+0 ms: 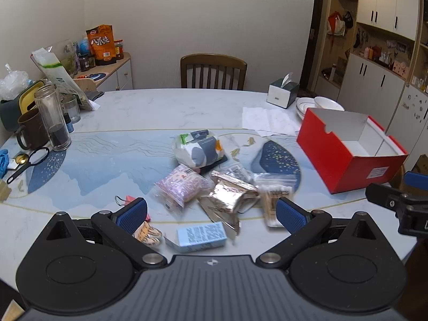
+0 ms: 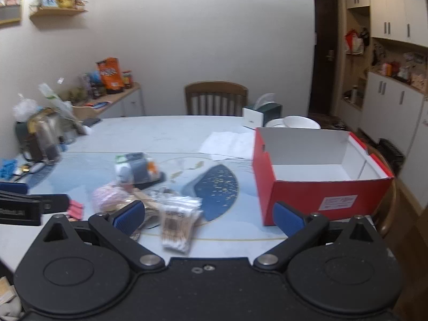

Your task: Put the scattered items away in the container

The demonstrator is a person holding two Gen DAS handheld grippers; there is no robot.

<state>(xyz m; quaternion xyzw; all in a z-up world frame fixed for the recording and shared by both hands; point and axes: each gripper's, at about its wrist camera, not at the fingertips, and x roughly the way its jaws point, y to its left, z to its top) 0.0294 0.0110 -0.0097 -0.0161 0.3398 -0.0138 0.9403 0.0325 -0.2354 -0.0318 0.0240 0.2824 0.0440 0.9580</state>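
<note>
The pale marbled desk (image 1: 160, 107) carries a printed blue mat. A red box (image 1: 347, 165) stands open at its right side, with white paper (image 1: 267, 121), a tissue box (image 1: 283, 95) and bowls (image 1: 318, 104) behind it. Mid-desk lie a tissue pack (image 1: 198, 147), pink packet (image 1: 182, 187), foil sachets (image 1: 227, 198), cotton swabs (image 1: 275, 195) and a light-blue carton (image 1: 200, 236). At left stand a glass jar (image 1: 52, 117) and a brown mug (image 1: 32, 131).
</note>
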